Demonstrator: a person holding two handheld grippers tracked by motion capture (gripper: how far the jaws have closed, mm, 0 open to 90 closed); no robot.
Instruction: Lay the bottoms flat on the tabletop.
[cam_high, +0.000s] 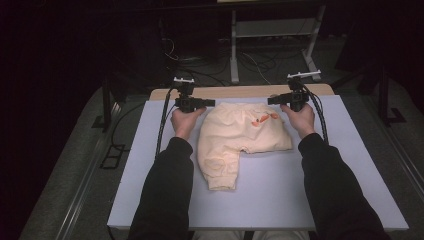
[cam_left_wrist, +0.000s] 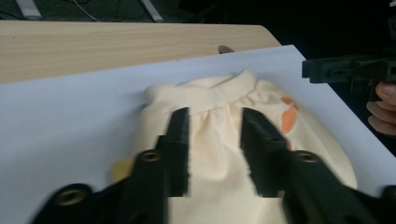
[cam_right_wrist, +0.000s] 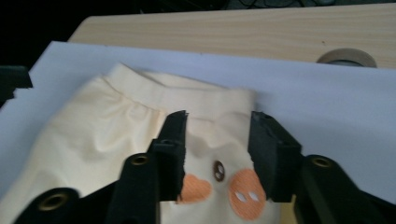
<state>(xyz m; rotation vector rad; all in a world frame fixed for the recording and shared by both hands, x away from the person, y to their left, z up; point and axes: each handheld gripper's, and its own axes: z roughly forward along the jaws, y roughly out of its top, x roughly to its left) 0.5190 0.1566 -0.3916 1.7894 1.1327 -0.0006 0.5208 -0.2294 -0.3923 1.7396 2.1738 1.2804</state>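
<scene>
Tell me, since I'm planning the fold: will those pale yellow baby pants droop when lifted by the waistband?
Probably yes: the pale yellow pants lie flat and creased, so they look soft and floppy. They seem thin, likely light. The gathered waistband should give thicker purchase.

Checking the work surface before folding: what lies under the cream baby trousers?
The cream baby trousers lie flat on a pale lavender sheet, which covers a wooden table showing at the far edge. Anything directly beneath the cloth is hidden.
</scene>
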